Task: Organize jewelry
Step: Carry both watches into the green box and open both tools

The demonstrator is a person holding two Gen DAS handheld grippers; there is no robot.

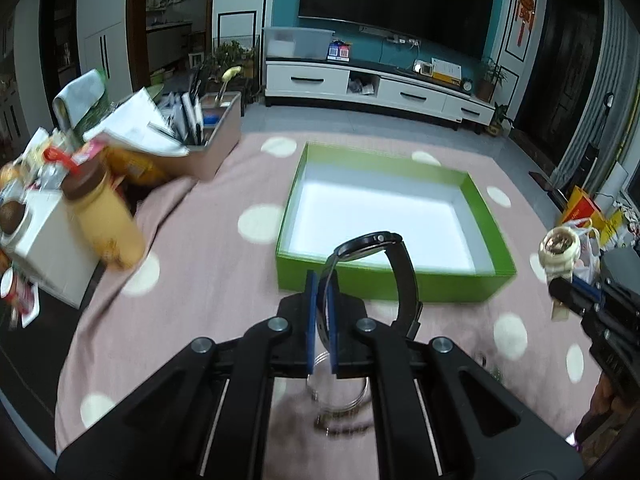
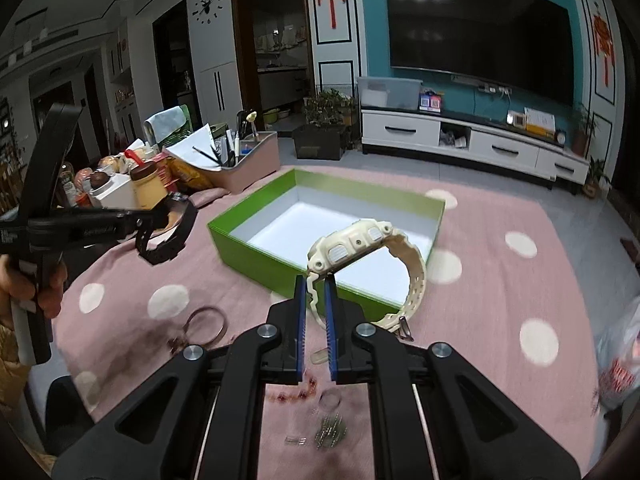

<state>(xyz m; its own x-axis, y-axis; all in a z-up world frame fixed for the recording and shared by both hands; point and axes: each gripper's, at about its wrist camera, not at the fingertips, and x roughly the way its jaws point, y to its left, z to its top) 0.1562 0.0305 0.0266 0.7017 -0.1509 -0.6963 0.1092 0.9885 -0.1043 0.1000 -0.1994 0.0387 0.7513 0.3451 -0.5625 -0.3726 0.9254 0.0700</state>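
Two watches are held above a pink cloth (image 2: 500, 292) with pale round dots. The left gripper (image 1: 322, 312) has its blue ribbed pads pressed on the strap of a black watch (image 1: 384, 256), which has a round flat case and a smooth dark band curving down to the right. The right gripper (image 2: 316, 320) pinches the strap of a cream watch (image 2: 360, 248); this one looks like chunky plastic, with a bumpy case and a band with holes. Both hang in front of a green box (image 2: 256, 252), rectangular, low-walled, white and bare inside.

On the cloth under the grippers lie thin metal bangles (image 2: 206, 322), a string of red beads (image 2: 298, 392) and some small metal pieces (image 2: 330, 432), but they are blurred and partly hidden by the gripper frames. A hand (image 2: 36, 284) at the left edge is cut off.
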